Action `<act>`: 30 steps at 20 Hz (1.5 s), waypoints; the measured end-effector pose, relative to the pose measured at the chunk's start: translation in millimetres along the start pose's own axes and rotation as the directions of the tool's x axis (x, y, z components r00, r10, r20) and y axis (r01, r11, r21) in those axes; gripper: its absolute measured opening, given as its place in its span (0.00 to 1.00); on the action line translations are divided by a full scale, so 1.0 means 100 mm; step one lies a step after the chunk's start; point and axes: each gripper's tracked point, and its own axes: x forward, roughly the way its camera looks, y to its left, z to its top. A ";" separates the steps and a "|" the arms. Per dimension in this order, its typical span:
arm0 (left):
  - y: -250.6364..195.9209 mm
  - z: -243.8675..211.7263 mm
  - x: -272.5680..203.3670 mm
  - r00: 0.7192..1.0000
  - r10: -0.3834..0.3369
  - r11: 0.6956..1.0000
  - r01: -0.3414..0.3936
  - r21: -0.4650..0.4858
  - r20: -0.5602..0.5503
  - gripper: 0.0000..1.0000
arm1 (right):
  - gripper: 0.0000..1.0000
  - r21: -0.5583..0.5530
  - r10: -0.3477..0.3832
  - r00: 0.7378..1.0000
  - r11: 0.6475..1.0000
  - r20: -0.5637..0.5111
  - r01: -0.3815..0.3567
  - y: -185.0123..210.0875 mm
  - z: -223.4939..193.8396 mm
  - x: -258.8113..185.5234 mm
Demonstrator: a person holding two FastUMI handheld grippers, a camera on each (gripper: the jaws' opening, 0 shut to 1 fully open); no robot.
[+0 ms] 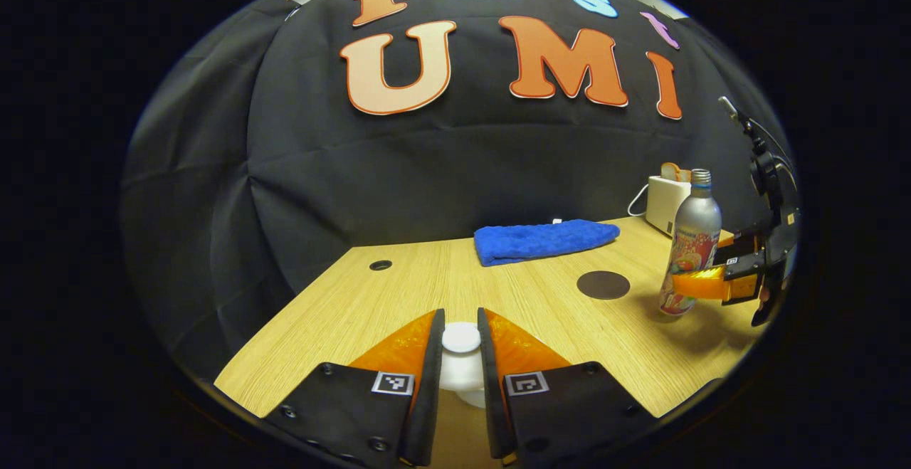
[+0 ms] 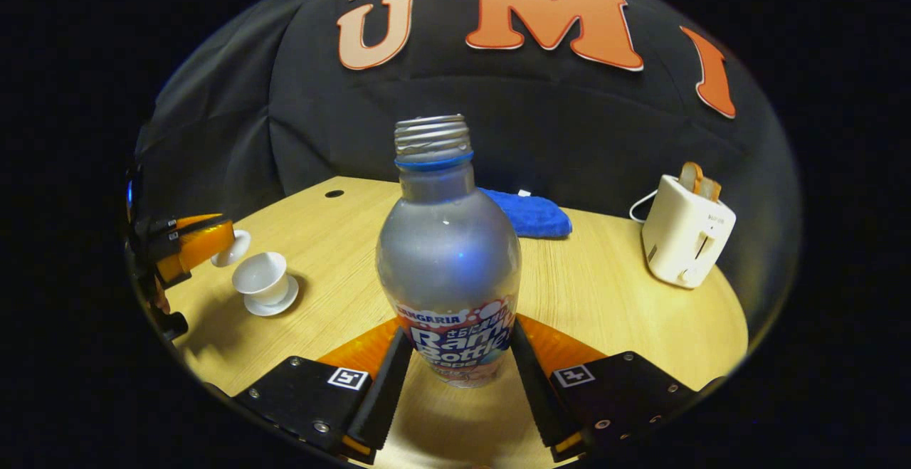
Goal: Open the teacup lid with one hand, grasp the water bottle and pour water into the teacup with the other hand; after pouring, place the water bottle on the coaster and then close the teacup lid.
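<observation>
My left gripper (image 1: 461,318) is shut on the white teacup lid (image 1: 461,339), with the knob pinched between its fingers. In the right gripper view the left gripper (image 2: 212,240) holds that lid (image 2: 233,247) just left of and above the open white teacup (image 2: 261,273), which sits on its saucer (image 2: 277,305). The silver water bottle (image 2: 448,255) stands upright with a bare threaded neck. My right gripper (image 2: 461,337) is shut on its lower, labelled part. Far right in the left gripper view are the bottle (image 1: 694,241) and the right gripper (image 1: 701,285). Left of them lies the dark round coaster (image 1: 603,285).
A folded blue towel (image 1: 544,240) lies at the back of the wooden table (image 1: 398,298). A white toaster (image 2: 687,241) with bread in it stands at the back right, its cord trailing behind. A small round hole (image 1: 380,265) sits in the tabletop at the back left.
</observation>
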 end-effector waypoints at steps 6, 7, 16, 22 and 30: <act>0.25 -0.04 -0.07 0.999 0.040 0.999 -0.040 -0.022 -0.005 0.33 | 0.79 -0.181 -0.047 0.997 0.982 0.058 0.056 0.02 0.37 -0.09; 0.30 -0.03 -0.08 0.999 0.047 0.999 -0.047 -0.025 -0.003 0.29 | 0.80 -0.208 -0.049 0.996 0.976 0.070 0.062 0.03 0.44 -0.09; 0.81 0.06 -0.26 0.993 0.118 0.992 -0.116 -0.042 0.029 0.33 | 0.79 -0.394 -0.055 0.982 0.911 0.183 0.124 0.18 1.12 -0.06; 1.03 -0.02 -0.36 0.990 0.143 0.989 -0.142 -0.049 0.018 0.33 | 0.79 -0.500 -0.061 0.979 0.853 0.193 0.151 0.37 1.22 0.01; 1.17 -0.19 -0.47 0.987 0.159 0.986 -0.158 -0.053 -0.004 0.33 | 0.79 -0.626 -0.042 0.982 0.765 0.183 0.149 0.73 1.13 0.12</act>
